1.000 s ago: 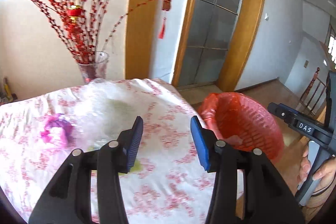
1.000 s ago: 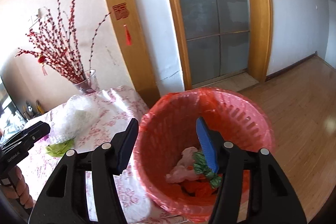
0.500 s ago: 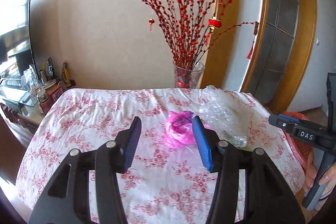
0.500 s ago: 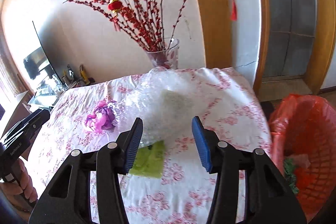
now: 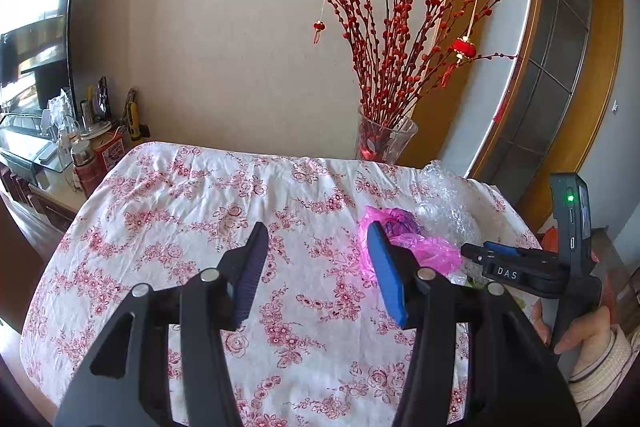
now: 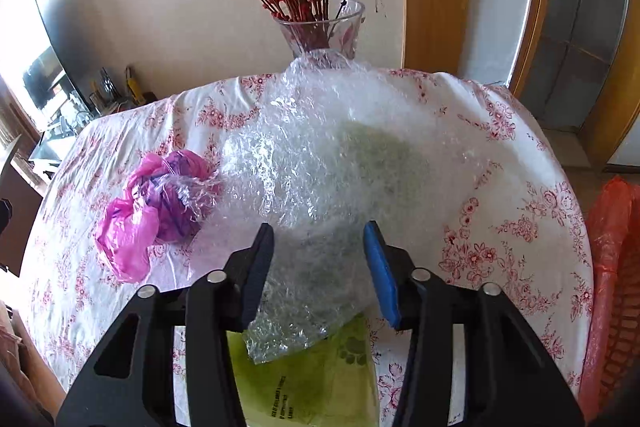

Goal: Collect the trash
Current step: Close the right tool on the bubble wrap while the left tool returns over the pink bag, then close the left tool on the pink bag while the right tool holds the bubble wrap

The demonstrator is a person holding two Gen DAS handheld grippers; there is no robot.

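Both grippers are wide open and hold nothing. The right gripper hovers over the bubble wrap, a large crumpled sheet on the table with its near edge lying over a green wrapper; a pink bag touches its left side. The left gripper points at bare cloth left of that bag. The wrap looks light, soft and springy, likely slippery; a pinch on a bunched fold near the front edge should hold better than a flat stretch. The red bin stands beside the table, right.
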